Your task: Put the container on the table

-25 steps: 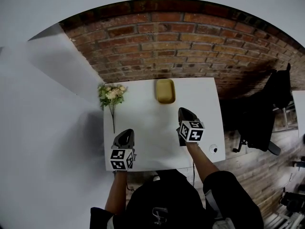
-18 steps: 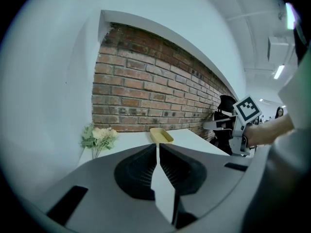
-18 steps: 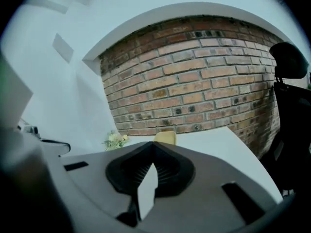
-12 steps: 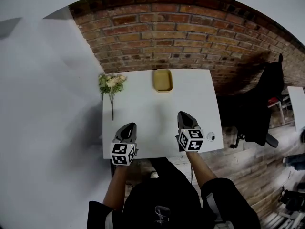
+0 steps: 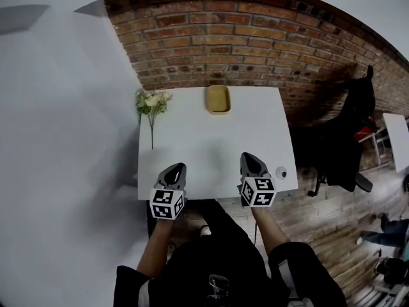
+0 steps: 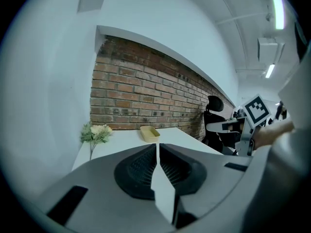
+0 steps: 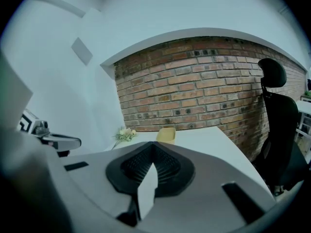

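The yellow container (image 5: 218, 99) lay at the top centre of the white table (image 5: 211, 146), close to the far edge under the brick wall (image 5: 255, 50). It was on the table, so the job looked done to me. Both tools hung low in the frame at the near edge, well apart from it. The left gripper (image 5: 177, 167) had its jaws pressed together on nothing, and the right gripper (image 5: 249, 157) likewise, tips touching and empty.

What could go wrong, I thought, was mostly meddling. A reach forward with jaws closed would shove the container toward the far edge rather than take it. The left one could sweep the flowers (image 5: 151, 101) at the table's upper left — and the right one sat near a small round object (image 5: 280, 172) at the right edge, easily knocked off.
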